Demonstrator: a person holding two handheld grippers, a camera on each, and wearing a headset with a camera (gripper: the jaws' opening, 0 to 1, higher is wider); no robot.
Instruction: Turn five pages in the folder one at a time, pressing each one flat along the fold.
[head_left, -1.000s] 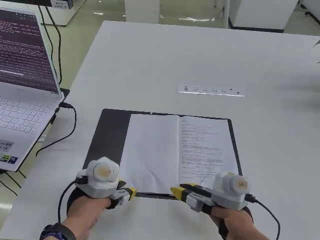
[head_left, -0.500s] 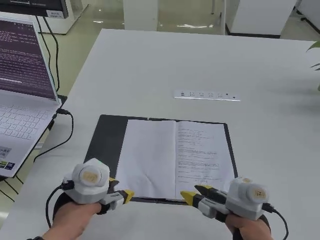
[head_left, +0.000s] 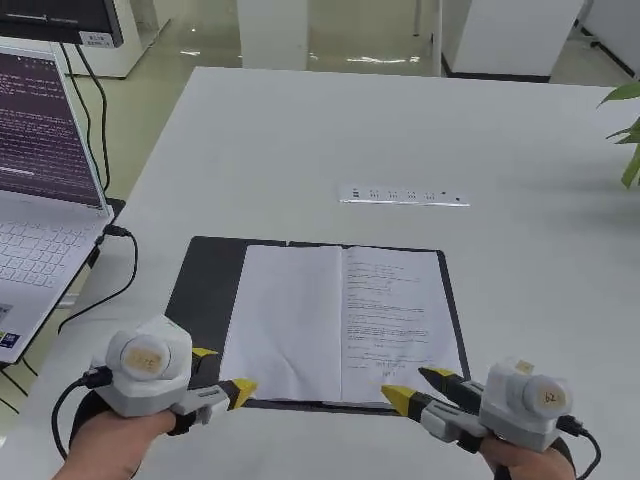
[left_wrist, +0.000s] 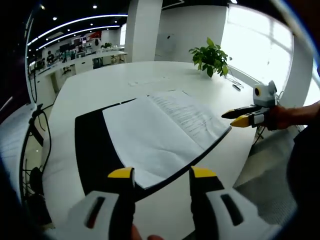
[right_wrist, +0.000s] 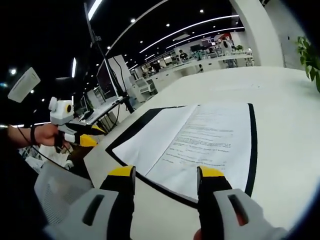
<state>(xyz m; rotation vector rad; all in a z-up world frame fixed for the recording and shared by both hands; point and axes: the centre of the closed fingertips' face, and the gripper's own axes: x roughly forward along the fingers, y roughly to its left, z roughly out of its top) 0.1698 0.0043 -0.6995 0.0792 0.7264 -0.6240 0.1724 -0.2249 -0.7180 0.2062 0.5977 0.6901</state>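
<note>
- Head view: the flat black rectangular folder (head_left: 204, 290) lay open on the wide white table (head_left: 300, 130), near the front edge. Its fold ran from near to far, with the blank white left page (head_left: 285, 320) and the printed white right page (head_left: 395, 300) lying flat on either side.
- A long white power strip (head_left: 403, 195) lay beyond the folder, well apart from it. An open silver laptop (head_left: 35, 220) stood at the far left.
- The left gripper (head_left: 225, 371), held in a hand (head_left: 110, 440), pointed right, just off the folder's near left corner. Its yellow-tipped jaws were parted wide and held nothing.
- The right gripper (head_left: 416, 385) pointed left, near the folder's near right corner. Its jaws were also spread and empty; whether the tips touched the paper I cannot tell.
- Left gripper view: the left gripper (left_wrist: 162, 173) hung above the near edge of the folder (left_wrist: 92, 145), its jaws wide apart and gripping nothing. The right gripper (left_wrist: 239, 117) showed past the folder's far corner, and a green leafy plant (left_wrist: 210, 55) stood beyond.
- Right gripper view: the right gripper (right_wrist: 166, 172) faced the printed page (right_wrist: 215, 132) across the near edge of the folder (right_wrist: 252, 145), its jaws open with nothing between them. The left gripper (right_wrist: 90, 136) showed on the far left.
</note>
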